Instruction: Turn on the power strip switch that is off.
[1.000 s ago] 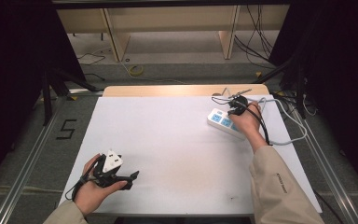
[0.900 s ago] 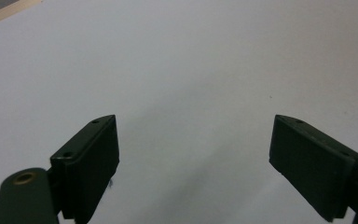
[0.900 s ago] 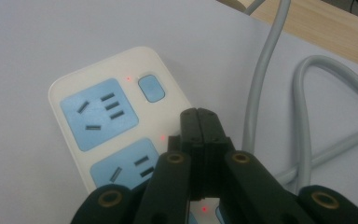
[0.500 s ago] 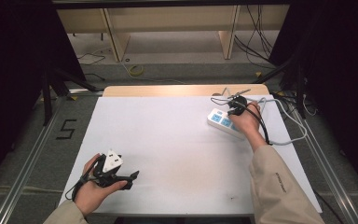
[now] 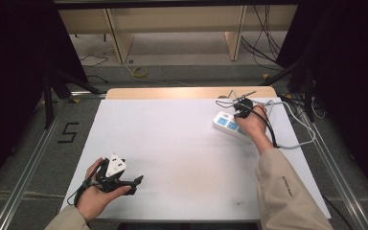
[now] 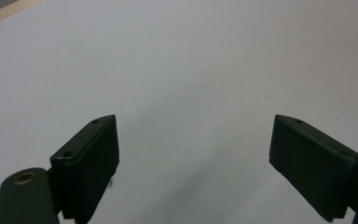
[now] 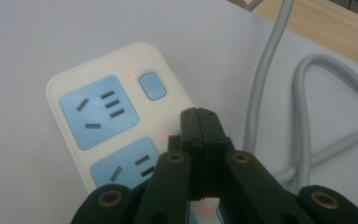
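White power strip under pinched-together right claw, left claw gaping wide, empty.

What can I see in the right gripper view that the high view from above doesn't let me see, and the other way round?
Right gripper view: the power strip's blue switch button, small red lights, and the right hand-held gripper with jaws shut just over a switch.

High view: the left hand-held gripper open near the table's front edge, both sleeves, shelving behind.

Both: the power strip, its grey cable, the white table.
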`<state>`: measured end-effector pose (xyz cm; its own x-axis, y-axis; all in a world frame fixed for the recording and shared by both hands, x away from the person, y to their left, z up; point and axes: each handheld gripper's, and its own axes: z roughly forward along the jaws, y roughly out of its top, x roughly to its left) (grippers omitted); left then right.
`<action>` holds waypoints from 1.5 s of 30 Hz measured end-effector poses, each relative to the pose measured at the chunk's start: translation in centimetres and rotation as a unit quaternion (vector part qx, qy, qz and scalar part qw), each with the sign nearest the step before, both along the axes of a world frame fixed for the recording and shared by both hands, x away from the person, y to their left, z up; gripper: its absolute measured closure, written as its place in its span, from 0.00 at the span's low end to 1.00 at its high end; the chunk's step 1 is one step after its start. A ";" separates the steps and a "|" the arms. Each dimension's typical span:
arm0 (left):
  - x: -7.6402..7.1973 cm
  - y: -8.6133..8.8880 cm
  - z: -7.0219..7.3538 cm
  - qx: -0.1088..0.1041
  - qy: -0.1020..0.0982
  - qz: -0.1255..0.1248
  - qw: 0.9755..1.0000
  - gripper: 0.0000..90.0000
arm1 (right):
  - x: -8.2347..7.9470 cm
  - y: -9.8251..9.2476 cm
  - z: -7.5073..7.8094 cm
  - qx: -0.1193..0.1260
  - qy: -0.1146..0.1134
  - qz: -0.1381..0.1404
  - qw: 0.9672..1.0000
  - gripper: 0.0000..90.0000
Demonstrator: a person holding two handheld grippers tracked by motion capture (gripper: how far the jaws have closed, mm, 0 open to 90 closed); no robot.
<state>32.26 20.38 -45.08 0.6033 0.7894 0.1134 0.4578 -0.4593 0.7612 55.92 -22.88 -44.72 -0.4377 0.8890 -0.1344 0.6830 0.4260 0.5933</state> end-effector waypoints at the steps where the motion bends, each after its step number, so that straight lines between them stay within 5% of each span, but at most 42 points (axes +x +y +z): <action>1: 0.0 0.0 0.0 0.000 0.000 0.000 1.000 0.17 | 0.0 0.0 0.0 0.001 -0.001 -0.001 1.000 1.00; 29: 0.0 -0.1 0.0 0.003 0.001 -0.001 1.000 0.17 | -0.5 -0.2 -0.4 0.023 -0.014 -0.014 1.000 1.00; 45: 0.0 -0.3 0.0 0.002 0.000 -0.002 1.000 0.18 | -1.1 -1.0 0.4 0.032 -0.022 -0.014 0.999 0.78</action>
<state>32.25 20.09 -45.08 0.6059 0.7870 0.1168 0.4559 -0.4637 0.7597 54.85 -23.92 -44.37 -0.4079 0.9079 -0.0963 0.6661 0.3681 0.6487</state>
